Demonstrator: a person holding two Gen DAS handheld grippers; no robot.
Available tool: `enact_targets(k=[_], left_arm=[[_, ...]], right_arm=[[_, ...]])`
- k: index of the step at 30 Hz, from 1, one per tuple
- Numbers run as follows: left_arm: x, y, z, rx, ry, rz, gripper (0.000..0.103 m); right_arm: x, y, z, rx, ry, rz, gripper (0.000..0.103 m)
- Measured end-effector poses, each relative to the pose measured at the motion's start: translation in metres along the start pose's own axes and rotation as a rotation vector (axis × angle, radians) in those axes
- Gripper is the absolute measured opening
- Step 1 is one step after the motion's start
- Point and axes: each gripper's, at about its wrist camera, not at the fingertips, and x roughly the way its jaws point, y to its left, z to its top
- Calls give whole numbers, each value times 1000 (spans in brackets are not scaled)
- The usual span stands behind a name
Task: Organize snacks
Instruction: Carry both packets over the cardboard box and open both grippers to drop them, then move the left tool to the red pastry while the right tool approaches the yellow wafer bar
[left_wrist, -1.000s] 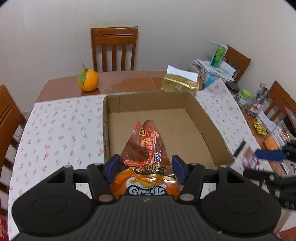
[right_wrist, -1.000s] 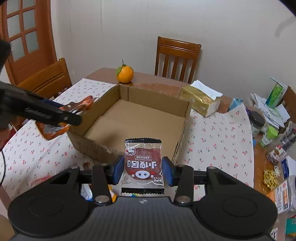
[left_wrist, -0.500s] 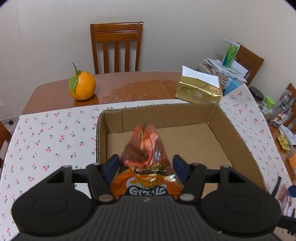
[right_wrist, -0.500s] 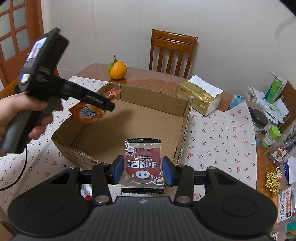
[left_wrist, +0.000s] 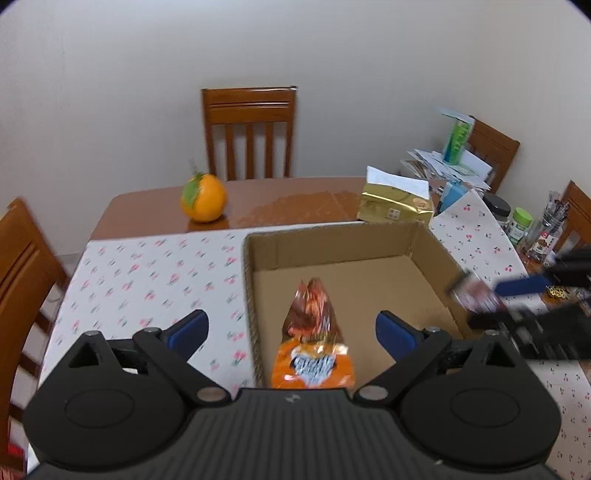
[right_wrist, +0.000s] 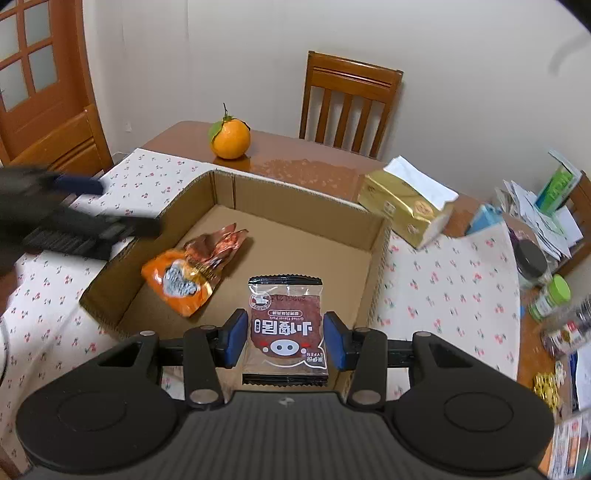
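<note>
Orange chip bag (right_wrist: 192, 271), released since before, lies in cardboard box (right_wrist: 295, 206), crimped end toward its far wall; your left fingers (left_wrist: 188, 328) are opening, right fingers (right_wrist: 234, 338) clamp pork-jerky packet (right_wrist: 286, 328).

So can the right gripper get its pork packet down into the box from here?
Probably yes. The right gripper, shut on the pork packet, hangs over the box's near edge; the floor ahead is bare, with the orange bag off to one side.
</note>
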Motion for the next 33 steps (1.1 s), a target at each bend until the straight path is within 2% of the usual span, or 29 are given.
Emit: enact_targets(k=[8,14,15,16,19,22,27,33], left_arm=[[-27,13,-27,-40,7,75,97],[-27,12,-40,-27,36,85,97],[-27,11,-41,-27,41,84,97],[-26,10,-42,-27,43,83,97],[-29,6,-47,-14,33,79,97],[-29,2,-49,0,55,58,97],[-36,0,-54,-28,73,6,97],[-49,-9,-67,-30,85,-37,98]], right_arm=[[39,7,36,-29,14,25,50],[64,8,56,-34,9,11,52],[65,9,57,-37,6,2,60],[65,9,57,-37,4,-5,72],[57,9,55,-40,-24,-14,91],[46,8,50,-43,-41,-42,102],[21,7,35,-38,-64,-86,103],[-12,12,0,-31,-72,-111,103]])
